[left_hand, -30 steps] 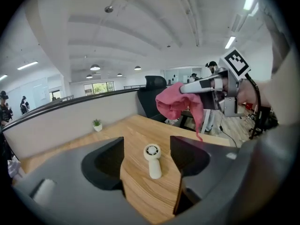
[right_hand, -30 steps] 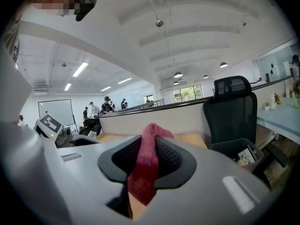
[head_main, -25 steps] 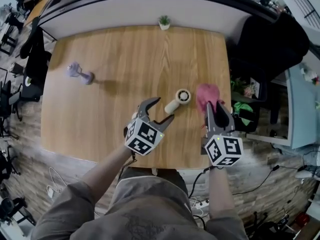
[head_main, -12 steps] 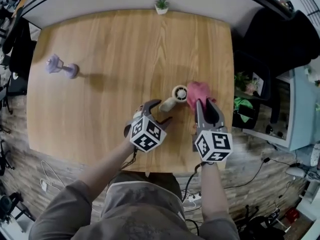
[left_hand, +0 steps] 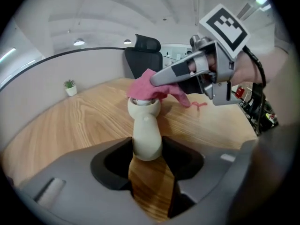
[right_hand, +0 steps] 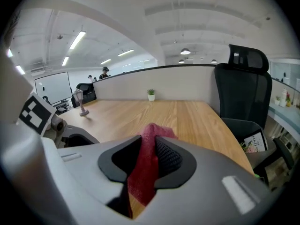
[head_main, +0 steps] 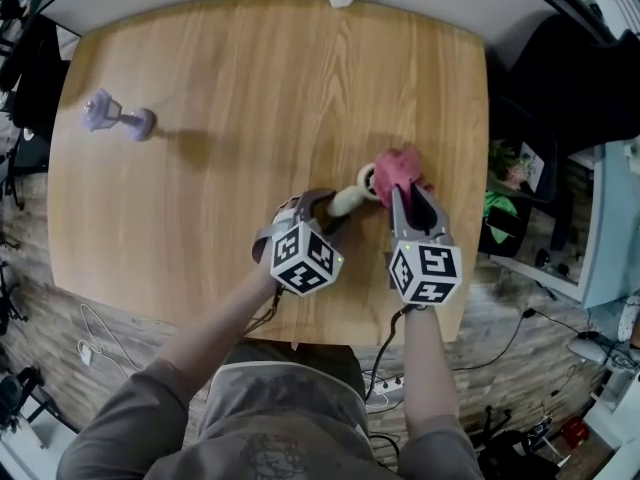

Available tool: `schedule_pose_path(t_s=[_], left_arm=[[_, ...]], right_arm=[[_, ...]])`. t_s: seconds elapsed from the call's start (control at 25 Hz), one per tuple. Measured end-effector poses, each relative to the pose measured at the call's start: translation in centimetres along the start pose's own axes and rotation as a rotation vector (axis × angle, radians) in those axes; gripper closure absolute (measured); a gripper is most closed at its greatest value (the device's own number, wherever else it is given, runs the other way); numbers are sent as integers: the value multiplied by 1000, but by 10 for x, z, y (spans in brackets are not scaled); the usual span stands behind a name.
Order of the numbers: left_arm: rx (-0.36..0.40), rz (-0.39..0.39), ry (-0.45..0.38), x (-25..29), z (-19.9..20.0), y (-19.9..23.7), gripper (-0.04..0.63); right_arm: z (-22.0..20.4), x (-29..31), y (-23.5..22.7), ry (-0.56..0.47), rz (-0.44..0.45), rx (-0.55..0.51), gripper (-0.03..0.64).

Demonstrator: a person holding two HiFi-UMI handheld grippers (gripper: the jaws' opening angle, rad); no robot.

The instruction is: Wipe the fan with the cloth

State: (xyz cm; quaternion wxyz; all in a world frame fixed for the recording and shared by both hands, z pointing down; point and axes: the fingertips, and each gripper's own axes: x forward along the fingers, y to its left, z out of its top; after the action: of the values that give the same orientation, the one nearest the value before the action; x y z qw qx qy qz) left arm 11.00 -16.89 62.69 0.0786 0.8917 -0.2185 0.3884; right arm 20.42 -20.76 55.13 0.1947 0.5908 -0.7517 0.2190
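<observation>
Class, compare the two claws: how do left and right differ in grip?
The left claw has just been closing on the handle of the cream fan; the right claw pinches the pink cloth. The left claw's jaws stand wider than the right claw's. Both grip something above the table.

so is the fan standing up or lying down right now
Lying down: the fan lies along the table, its handle toward the near edge, with the pink cloth over its head.
</observation>
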Motion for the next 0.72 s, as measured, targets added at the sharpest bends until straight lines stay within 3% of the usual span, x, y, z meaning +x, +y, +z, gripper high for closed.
schedule_pose_path(t_s=[0.16, 0.32, 0.52, 0.72], left_arm=[[35, -31, -3, -1, -1, 1, 397], [10, -58, -29, -1, -3, 0, 397], [11, -62, -34, -1, -3, 1, 399], [7, -83, -26, -1, -3, 1, 399]], right_arm=[[-9, 9, 10, 39, 10, -50, 520], [-15, 10, 35, 47, 45, -88, 520], [-20, 12, 74, 90, 167, -139, 520], [-35, 10, 114, 169, 344, -163, 520]])
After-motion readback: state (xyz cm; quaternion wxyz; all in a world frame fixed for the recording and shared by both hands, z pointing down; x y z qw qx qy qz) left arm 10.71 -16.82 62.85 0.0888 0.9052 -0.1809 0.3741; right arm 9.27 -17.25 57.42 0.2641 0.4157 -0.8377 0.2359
